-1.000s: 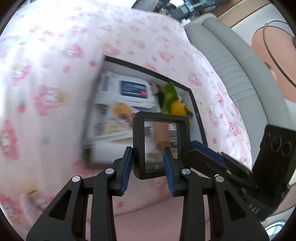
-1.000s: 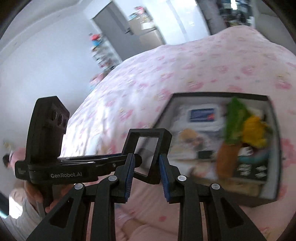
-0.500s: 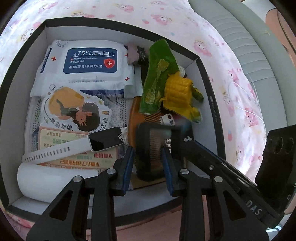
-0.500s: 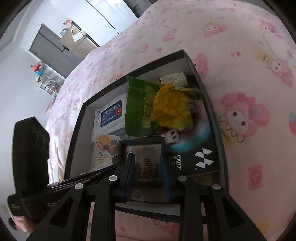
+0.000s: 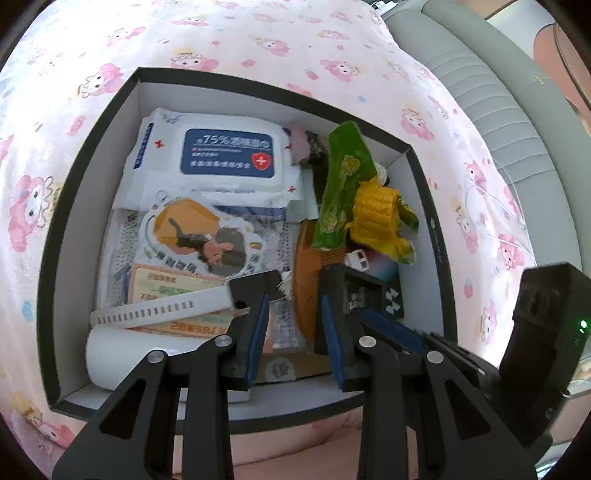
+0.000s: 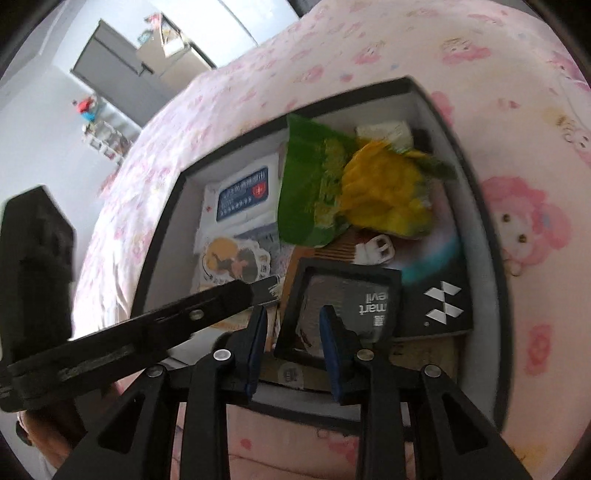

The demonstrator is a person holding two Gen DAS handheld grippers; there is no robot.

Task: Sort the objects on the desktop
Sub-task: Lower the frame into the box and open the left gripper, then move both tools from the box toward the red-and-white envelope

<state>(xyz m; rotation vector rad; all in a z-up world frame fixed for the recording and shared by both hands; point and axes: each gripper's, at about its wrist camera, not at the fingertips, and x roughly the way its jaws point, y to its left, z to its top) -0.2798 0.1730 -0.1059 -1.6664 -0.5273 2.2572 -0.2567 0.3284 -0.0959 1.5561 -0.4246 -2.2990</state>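
Note:
A small black frame (image 5: 354, 273) with a clear pane lies inside the black open box (image 5: 72, 206), leaning on a black carton (image 6: 439, 295). My left gripper (image 5: 291, 325) hangs over the box's near part with nothing between its pads. The frame sits just right of its right finger. My right gripper (image 6: 291, 332) straddles the frame (image 6: 354, 295) at its left rail. There is a gap to the left pad, and the right finger is in front of the pane. The left gripper (image 6: 258, 291) ends beside the frame's upper left corner.
The box (image 6: 476, 177) also holds a wet wipes pack (image 5: 225, 155), a green packet (image 5: 340, 181), a yellow corn toy (image 5: 376, 214), a white watch (image 5: 155, 308), a sticker (image 5: 199, 236) and a white roll (image 5: 122, 354). It sits on a pink patterned bedspread (image 5: 258, 33). A grey sofa (image 5: 480, 85) is beyond.
Both grippers came down from above the bedspread into the box with the frame. The frame has slid right out of the left gripper's fingers and now rests on the box's contents.

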